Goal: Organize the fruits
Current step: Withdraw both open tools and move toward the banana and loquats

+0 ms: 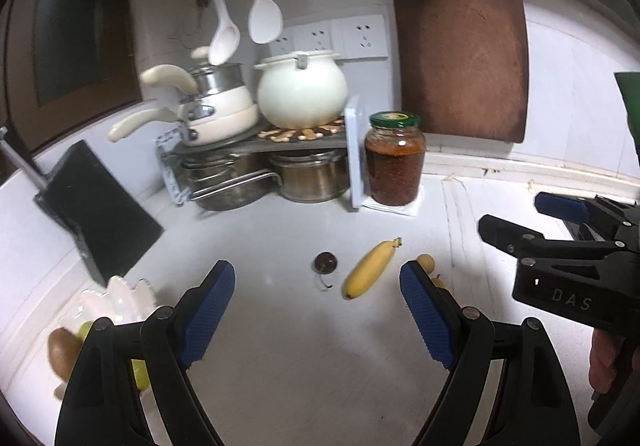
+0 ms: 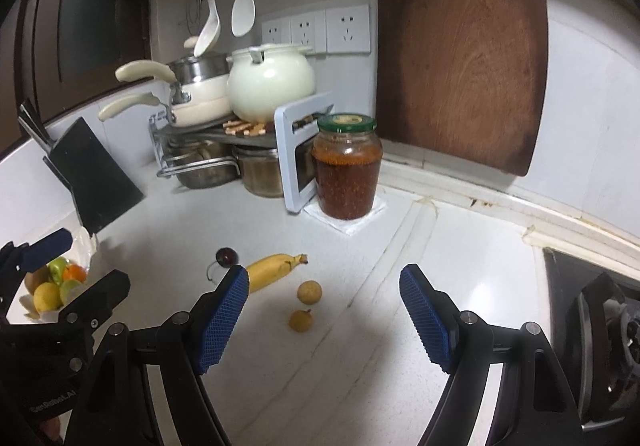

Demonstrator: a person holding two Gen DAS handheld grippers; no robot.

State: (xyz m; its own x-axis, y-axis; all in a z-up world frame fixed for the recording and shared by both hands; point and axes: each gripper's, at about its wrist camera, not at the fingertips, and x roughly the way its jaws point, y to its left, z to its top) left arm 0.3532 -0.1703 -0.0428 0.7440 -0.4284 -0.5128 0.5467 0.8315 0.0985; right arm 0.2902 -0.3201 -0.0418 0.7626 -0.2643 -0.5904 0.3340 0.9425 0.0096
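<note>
Counter (image 2: 360, 386) under my grippers reads as smooth white stone or laminate, slight sheen. My left gripper (image 1: 316, 310) and right gripper (image 2: 322, 312): matt black plastic arms, blue pads (image 2: 222, 320) with rough knurled texture, bare metal pins. Banana (image 2: 272, 272) matt yellow skin; cherry (image 1: 325, 261) dark, glossy. Two small round fruits (image 2: 309, 291) tan, dull, rough-looking. Jar (image 2: 346, 170) clear glossy glass, green lid probably metal. Cutting board (image 2: 460, 54) brown wood, worn grain. Round pot (image 1: 302, 92) glossy cream enamel or ceramic; lower pots (image 1: 308, 178) brushed steel. Hanging spoons (image 1: 264, 12) smooth white plastic. Fruit plate (image 1: 116, 302) glossy white.
</note>
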